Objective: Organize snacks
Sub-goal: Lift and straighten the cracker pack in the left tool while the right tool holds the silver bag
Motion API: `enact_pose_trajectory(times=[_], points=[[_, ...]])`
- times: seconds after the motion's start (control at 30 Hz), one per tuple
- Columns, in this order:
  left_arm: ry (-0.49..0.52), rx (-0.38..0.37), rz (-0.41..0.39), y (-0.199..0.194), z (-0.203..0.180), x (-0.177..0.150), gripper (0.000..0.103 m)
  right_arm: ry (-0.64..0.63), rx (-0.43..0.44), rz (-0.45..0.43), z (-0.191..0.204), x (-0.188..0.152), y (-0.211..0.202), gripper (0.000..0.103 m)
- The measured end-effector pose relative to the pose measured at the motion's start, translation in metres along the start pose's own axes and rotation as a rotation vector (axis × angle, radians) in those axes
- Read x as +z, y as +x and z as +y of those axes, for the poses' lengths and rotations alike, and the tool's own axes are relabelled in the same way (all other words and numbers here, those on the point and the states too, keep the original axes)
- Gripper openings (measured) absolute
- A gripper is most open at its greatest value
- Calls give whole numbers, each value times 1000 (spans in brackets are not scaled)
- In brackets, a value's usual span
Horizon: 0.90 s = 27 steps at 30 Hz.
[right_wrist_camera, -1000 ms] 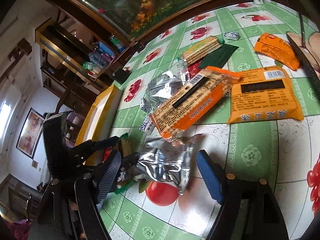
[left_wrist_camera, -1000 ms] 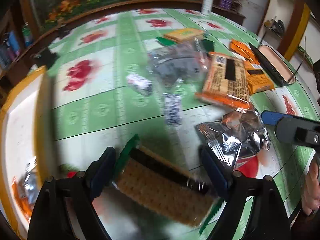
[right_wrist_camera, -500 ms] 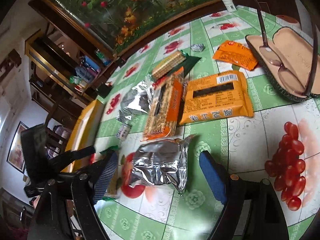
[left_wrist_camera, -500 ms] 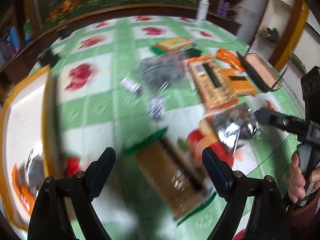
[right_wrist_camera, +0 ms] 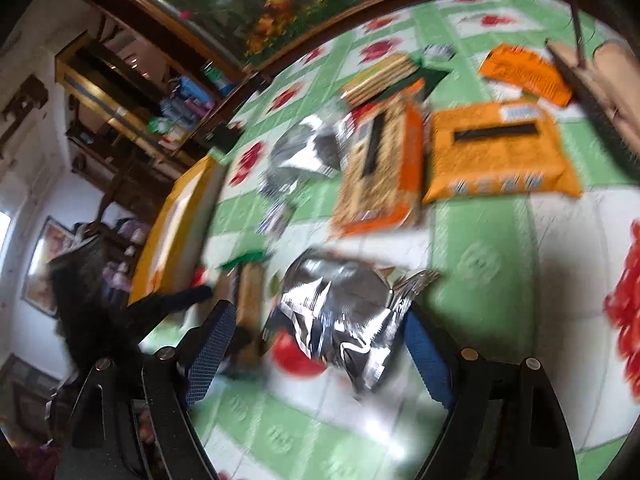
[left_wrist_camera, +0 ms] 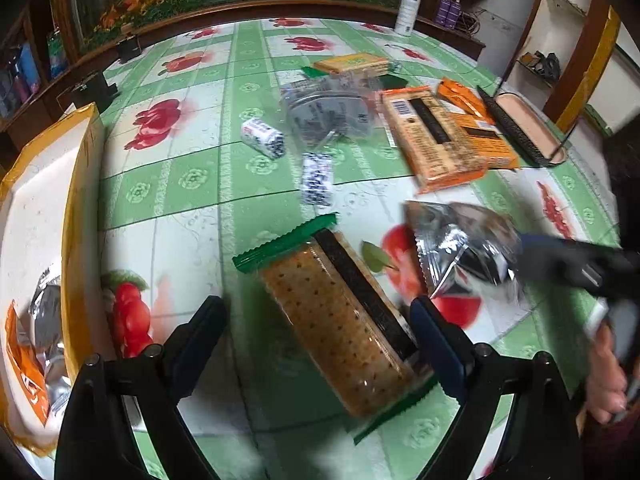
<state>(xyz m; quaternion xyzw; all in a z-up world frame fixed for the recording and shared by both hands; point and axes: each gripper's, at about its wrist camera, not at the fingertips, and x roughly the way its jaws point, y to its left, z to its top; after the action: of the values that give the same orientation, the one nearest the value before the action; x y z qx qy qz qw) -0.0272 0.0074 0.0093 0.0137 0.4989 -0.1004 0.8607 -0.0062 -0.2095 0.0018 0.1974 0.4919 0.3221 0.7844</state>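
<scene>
Left wrist view: the left claw [left_wrist_camera: 318, 330] points down at a table [left_wrist_camera: 192, 208] covered in a green-and-white cloth printed with red fruit. Its jaws are opening and stand wide apart. Between them lies a long cracker pack [left_wrist_camera: 340, 320] in clear wrap with green crimped ends, set at a slant; the right pad is just beside the pack's dark edge, the left pad well clear of it. To the right, a silver foil packet [left_wrist_camera: 456, 248] lies on the cloth, with the blurred right claw [left_wrist_camera: 568, 260] reaching in at its right edge. A hand [left_wrist_camera: 606, 376] shows at the lower right. Farther back lie an orange cracker pack [left_wrist_camera: 432, 140], a clear plastic bag [left_wrist_camera: 332, 114], two small blue-and-white wrapped sweets [left_wrist_camera: 262, 138], and another cracker pack [left_wrist_camera: 352, 64]. At the left edge stands a yellow-rimmed tray [left_wrist_camera: 78, 208] with foil and orange packets inside.

Right wrist view, blurred: the right claw [right_wrist_camera: 316, 340] has its jaws spread wide, and the foil packet [right_wrist_camera: 340, 312] lies between them on the table, its right end close to the right pad; whether the pads touch it cannot be told. The left claw [right_wrist_camera: 176, 300] shows dark at the left, beside the green-ended cracker pack [right_wrist_camera: 248, 292]. Beyond lie the orange cracker pack [right_wrist_camera: 380, 168] and a flat orange packet [right_wrist_camera: 500, 152]. The yellow tray [right_wrist_camera: 180, 216] stands at the left.
</scene>
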Motion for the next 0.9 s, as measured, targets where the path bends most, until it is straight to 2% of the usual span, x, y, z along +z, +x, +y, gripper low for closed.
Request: enact_pose_trajectory(times=[0.1, 0.2, 0.27, 0.33, 0.53, 0.73, 0.83, 0.87, 0.9], points=[[-13, 7, -9, 0, 10, 1, 92, -33, 8, -3, 6, -9, -14, 87], [-20, -50, -14, -4, 17, 2, 91, -105, -77, -57, 15, -11, -28, 87], [-17, -49, -19, -5, 18, 1, 87, -143, -123, -71, 19, -10, -29, 87], [-9, -46, -24, -6, 16, 1, 86, -163, -126, -65, 19, -8, -27, 87], [4, -36, -13, -6, 15, -2, 85, -244, -156, -39, 29, 3, -7, 87], [42, 15, -9, 0, 7, 1, 85, -449, -288, 29, 50, -1, 24, 87], [82, 42, -21, 5, 2, 4, 85, -498, -361, 56, 47, -5, 38, 87], [81, 41, -22, 6, 2, 6, 82, -503, -381, 61, 45, -7, 41, 87], [88, 39, -28, 5, 0, 8, 76, -510, -404, 60, 45, -9, 42, 82]])
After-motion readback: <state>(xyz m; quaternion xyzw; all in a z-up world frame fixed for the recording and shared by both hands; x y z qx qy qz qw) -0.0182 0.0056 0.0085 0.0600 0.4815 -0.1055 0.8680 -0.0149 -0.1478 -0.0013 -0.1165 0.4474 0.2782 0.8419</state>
